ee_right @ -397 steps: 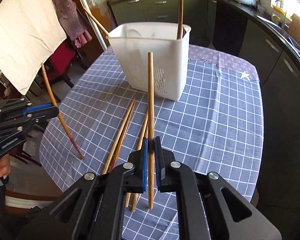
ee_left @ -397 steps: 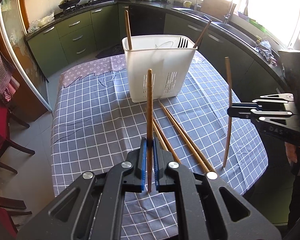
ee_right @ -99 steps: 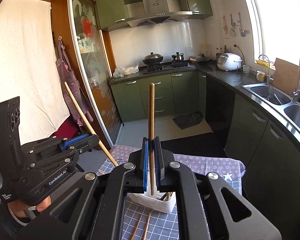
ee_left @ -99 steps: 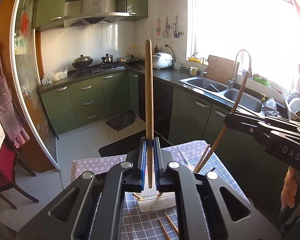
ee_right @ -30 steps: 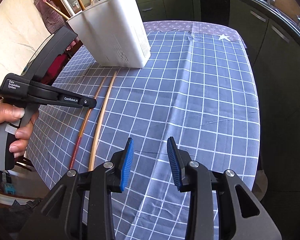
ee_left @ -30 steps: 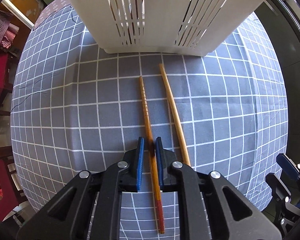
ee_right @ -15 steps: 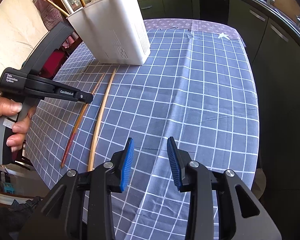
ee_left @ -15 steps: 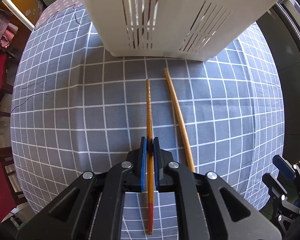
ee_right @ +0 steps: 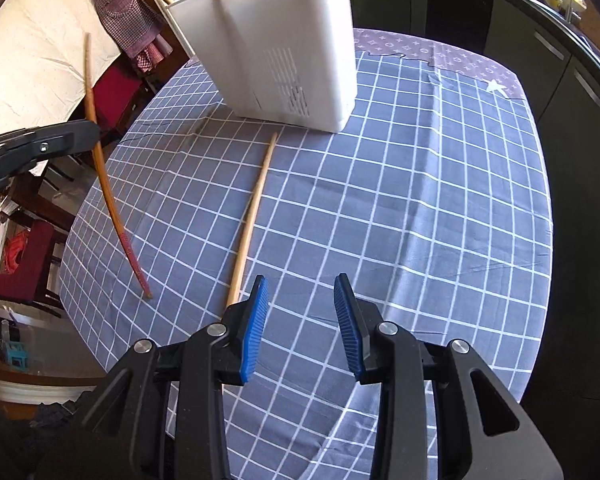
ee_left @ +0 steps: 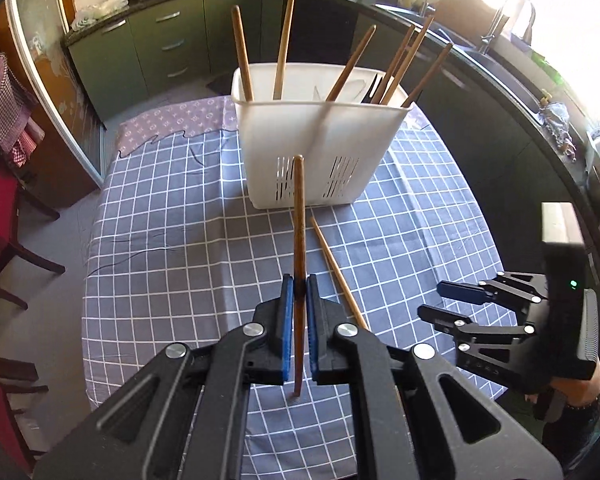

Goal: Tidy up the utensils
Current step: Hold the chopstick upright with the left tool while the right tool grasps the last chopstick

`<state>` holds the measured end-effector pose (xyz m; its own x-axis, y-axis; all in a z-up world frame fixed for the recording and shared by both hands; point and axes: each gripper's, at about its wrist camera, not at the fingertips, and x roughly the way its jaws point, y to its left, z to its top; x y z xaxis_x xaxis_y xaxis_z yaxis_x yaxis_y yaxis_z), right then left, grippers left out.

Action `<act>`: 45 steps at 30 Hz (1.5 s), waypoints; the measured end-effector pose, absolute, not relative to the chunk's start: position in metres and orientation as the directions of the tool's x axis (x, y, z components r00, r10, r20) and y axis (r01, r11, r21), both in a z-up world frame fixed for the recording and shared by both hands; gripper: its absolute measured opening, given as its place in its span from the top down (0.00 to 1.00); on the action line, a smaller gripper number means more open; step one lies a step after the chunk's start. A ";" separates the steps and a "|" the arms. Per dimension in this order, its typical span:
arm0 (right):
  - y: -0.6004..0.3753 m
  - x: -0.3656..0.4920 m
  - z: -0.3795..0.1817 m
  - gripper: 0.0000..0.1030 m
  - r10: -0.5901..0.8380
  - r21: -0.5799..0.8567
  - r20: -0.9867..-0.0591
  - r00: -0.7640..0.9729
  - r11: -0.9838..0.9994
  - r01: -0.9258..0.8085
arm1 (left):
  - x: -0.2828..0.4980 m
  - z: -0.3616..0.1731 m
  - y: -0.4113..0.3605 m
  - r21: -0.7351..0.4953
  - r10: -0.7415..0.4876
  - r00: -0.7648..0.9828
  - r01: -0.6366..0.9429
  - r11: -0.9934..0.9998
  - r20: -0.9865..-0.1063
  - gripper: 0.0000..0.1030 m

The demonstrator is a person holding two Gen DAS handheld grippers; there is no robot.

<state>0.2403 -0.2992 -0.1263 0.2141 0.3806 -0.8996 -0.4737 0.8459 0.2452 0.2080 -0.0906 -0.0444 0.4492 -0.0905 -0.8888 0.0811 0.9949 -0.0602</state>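
My left gripper (ee_left: 296, 300) is shut on a brown chopstick (ee_left: 299, 208) and holds it upright above the table; it also shows in the right wrist view (ee_right: 100, 160). A white utensil holder (ee_left: 320, 144) with several chopsticks stands at the table's far side, also seen in the right wrist view (ee_right: 276, 52). One pale chopstick (ee_left: 336, 268) lies on the checked cloth in front of it, also in the right wrist view (ee_right: 252, 216). My right gripper (ee_right: 302, 320) is open and empty, just right of that chopstick's near end; it shows in the left wrist view (ee_left: 456, 304).
The table carries a blue checked cloth (ee_right: 420, 208). Red chairs (ee_left: 0, 232) stand at the left. Dark green kitchen cabinets (ee_left: 160, 52) and a counter with a sink (ee_left: 500, 40) run behind and to the right.
My left gripper has lifted its chopstick off the cloth and tilted it upright. My right gripper, still open, has moved closer to the pale chopstick.
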 end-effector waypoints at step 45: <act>-0.230 0.237 -0.064 0.93 0.375 0.137 -0.841 0.390 0.845 -0.516 | 0.168 -0.029 -0.074 -0.027 -0.119 0.537 0.177 0.984 -0.835 0.94</act>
<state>0.2368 -0.2299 -0.0643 0.3905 0.3745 -0.8410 -0.5163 0.8454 0.1368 0.1681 -0.0738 -0.0289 0.5369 -0.1194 -0.8352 0.1769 0.9839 -0.0269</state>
